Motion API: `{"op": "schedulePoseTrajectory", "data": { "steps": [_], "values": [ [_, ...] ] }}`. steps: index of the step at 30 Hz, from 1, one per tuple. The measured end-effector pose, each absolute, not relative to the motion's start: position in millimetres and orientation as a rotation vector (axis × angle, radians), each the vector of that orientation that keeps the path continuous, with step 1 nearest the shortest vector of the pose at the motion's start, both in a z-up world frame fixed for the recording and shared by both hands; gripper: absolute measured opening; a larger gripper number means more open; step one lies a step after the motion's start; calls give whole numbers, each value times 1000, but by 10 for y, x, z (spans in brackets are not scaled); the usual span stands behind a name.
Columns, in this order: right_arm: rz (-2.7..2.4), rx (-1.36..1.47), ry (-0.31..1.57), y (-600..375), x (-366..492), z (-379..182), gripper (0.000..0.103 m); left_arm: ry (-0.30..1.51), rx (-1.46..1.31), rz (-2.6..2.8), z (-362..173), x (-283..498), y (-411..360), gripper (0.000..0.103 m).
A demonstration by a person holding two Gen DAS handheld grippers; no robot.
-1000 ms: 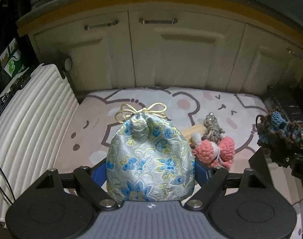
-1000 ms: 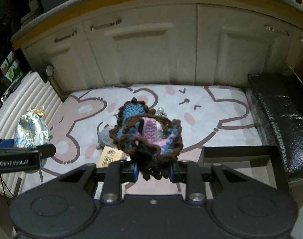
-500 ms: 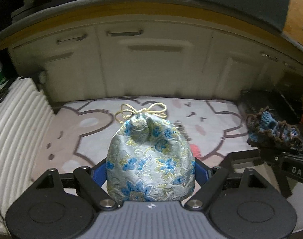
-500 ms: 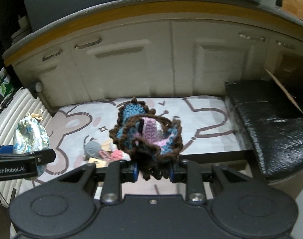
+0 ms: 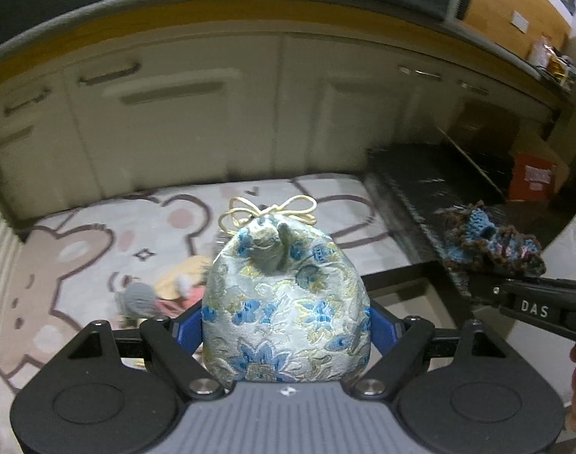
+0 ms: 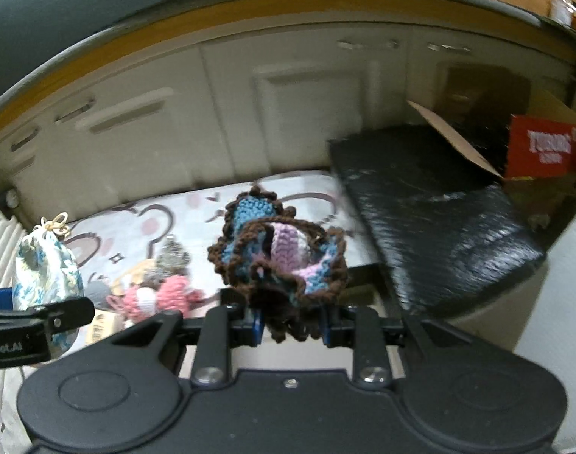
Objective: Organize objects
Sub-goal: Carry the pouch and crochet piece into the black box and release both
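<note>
My left gripper is shut on a pale brocade drawstring pouch with blue flowers and a cream cord bow, held upright above the mat. It also shows at the left of the right wrist view. My right gripper is shut on a crocheted blue, pink and brown piece, also seen at the right of the left wrist view. A pink crochet toy, a grey yarn piece and a tan card lie on the bear-print mat.
A black tray lies under both grippers at the mat's right end. A black padded block is to the right, with a cardboard box and a red carton beyond. Cream cabinet doors stand behind. A ribbed white case is at left.
Both grippers have swung to the right with their loads still held. The black block and red carton have come into view and the black tray now lies below.
</note>
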State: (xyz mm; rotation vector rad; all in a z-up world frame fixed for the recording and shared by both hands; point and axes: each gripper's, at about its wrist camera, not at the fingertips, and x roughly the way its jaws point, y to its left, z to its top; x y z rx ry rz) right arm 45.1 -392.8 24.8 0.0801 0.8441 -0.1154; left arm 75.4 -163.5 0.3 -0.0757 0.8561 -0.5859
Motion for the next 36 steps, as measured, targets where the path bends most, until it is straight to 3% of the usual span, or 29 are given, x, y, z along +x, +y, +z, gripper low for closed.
{"op": "schedulePoseTrajectory", "data": {
  "steps": [27, 36],
  "values": [
    [-182, 133, 1020, -4552, 458, -249, 29, 1074, -197, -721, -607, 792, -2730, 85],
    [-194, 141, 1064, -4643, 507, -392, 29, 1103, -127, -691, -719, 833, -2831, 92]
  ]
}}
